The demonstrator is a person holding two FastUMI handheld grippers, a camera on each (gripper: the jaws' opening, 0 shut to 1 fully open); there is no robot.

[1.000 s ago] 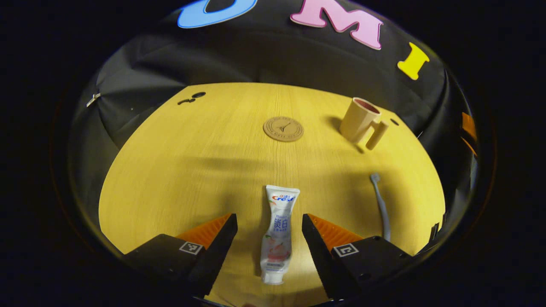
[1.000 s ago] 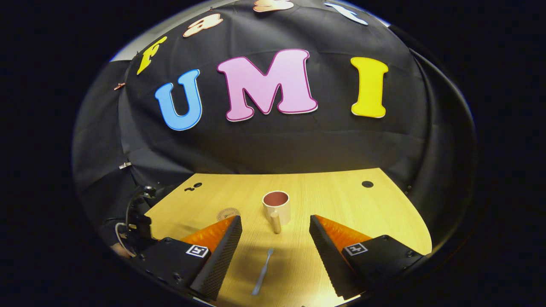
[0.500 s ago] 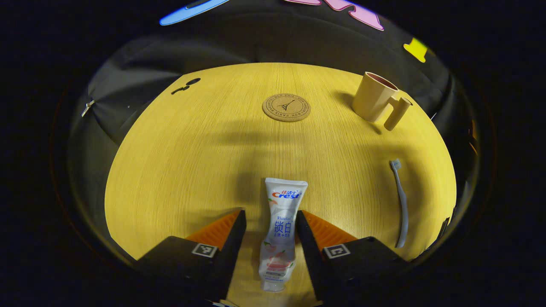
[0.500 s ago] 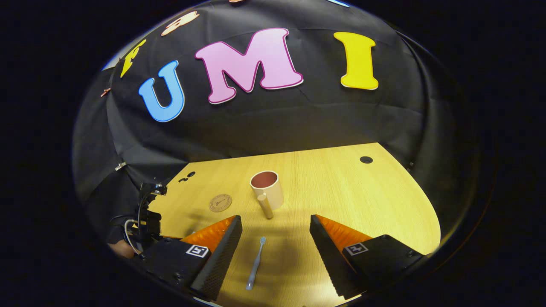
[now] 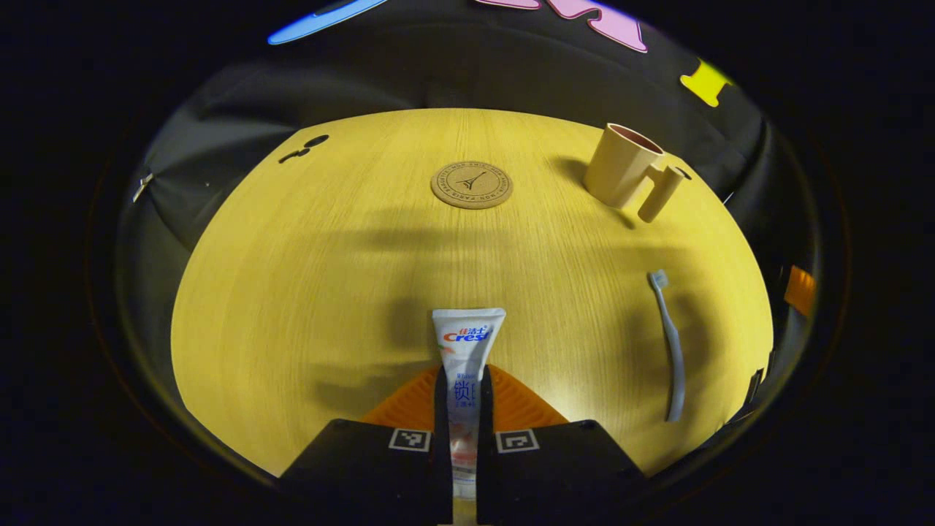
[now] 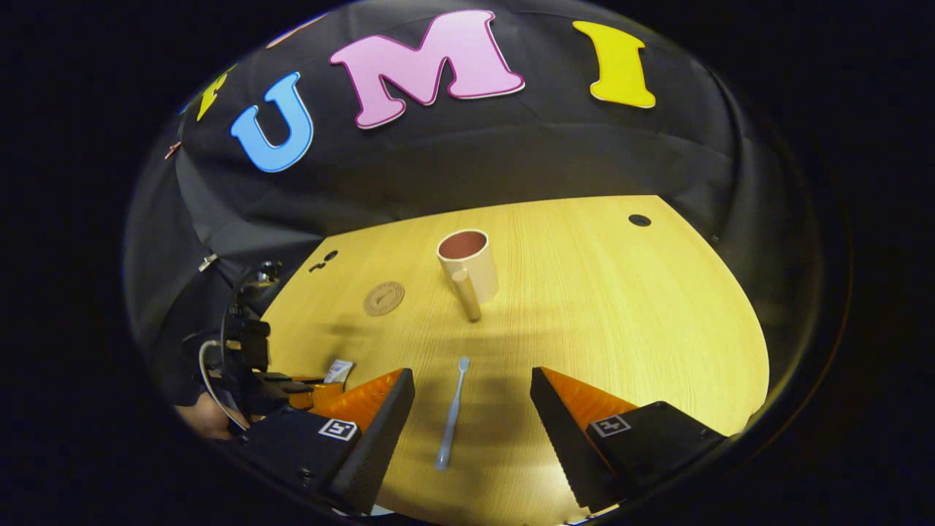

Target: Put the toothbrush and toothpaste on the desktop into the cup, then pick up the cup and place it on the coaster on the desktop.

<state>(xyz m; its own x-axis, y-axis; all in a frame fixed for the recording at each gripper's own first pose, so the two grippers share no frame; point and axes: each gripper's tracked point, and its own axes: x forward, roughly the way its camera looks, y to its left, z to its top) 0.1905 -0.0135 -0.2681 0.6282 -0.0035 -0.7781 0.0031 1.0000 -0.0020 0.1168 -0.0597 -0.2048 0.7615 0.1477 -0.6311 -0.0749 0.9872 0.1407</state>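
yellow wood-grain desktop [image 5: 329, 277] fills the booth floor, backed by black cloth wall [image 6: 467, 161]. on it, at the near edge in the left gripper view, the toothpaste [image 5: 465, 365] lies flat with its crimped end pointing away toward the far side; the left gripper [image 5: 463, 409] has its two fingers pressed in against the tube's sides, clamped around its lower half. off to the right of the tube, well apart, the toothbrush [image 5: 668, 343] lies flat on the wood, bristle end away. in the right gripper view that same toothbrush [image 6: 451, 413] sits between the spread fingers of the right gripper [image 6: 471, 431], which is wide open and holds nothing, neither finger touching the brush. farther back stands the cup [image 6: 467, 264], upright, handle toward the near side. left of the cup lies the round coaster [image 6: 384, 298], bare. at the left edge of the right gripper view the other gripper shows, with a hand [image 6: 204, 418] at its base.
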